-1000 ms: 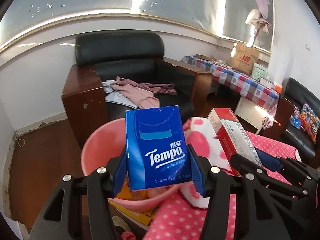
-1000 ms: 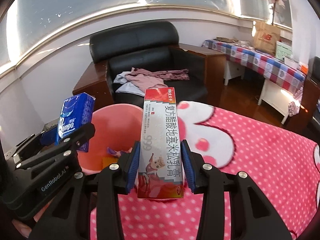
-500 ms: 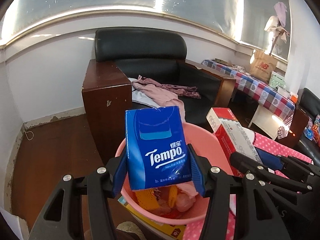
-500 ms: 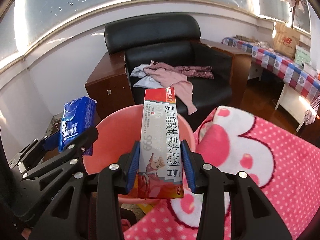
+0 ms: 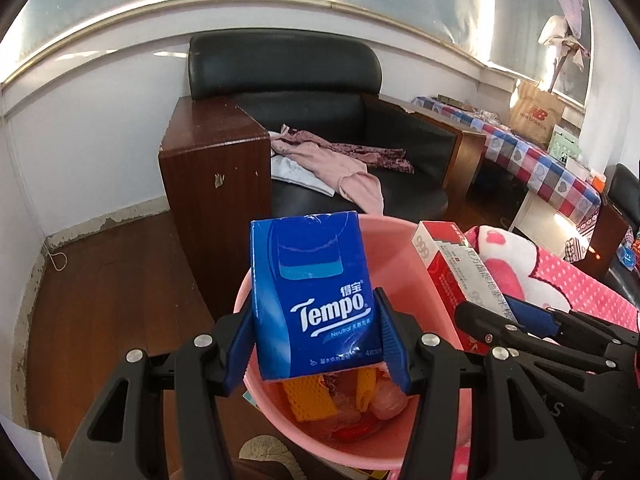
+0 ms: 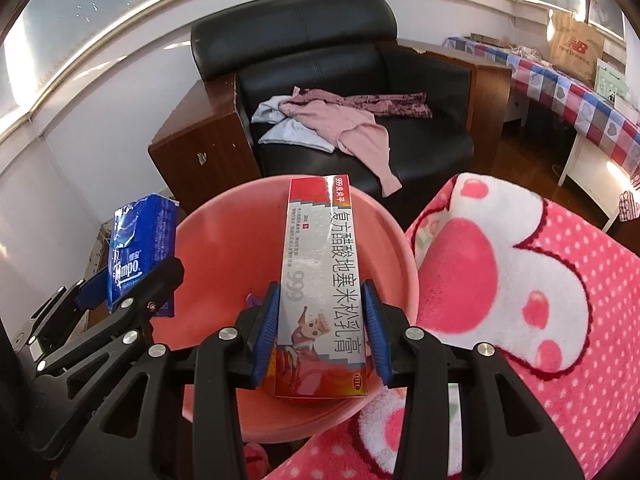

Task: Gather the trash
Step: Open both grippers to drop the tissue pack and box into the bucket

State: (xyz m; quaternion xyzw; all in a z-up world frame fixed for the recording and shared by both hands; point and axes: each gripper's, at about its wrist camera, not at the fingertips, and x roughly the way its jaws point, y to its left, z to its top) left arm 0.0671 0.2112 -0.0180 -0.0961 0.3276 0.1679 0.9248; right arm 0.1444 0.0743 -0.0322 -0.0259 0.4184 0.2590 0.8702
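My left gripper (image 5: 316,344) is shut on a blue Tempo tissue pack (image 5: 312,296) and holds it upright over the near rim of a pink bin (image 5: 396,244). My right gripper (image 6: 322,326) is shut on a red and white ointment box (image 6: 320,280) and holds it above the same pink bin (image 6: 224,248). The bin holds orange and pink scraps (image 5: 312,400). In the left wrist view the ointment box (image 5: 448,272) and right gripper (image 5: 520,324) show at the right. In the right wrist view the tissue pack (image 6: 138,248) and left gripper (image 6: 132,300) show at the left.
A pink polka-dot blanket (image 6: 540,300) lies right of the bin. A black armchair (image 5: 320,120) with clothes (image 5: 332,160) stands behind it, with a wooden side panel (image 5: 216,176). A checked table (image 5: 540,160) is at the right. Wooden floor (image 5: 100,288) lies at the left.
Both grippers have moved left from above the blanket to above the pink bin, each with its item still held. The bin's contents now show below the tissue pack.
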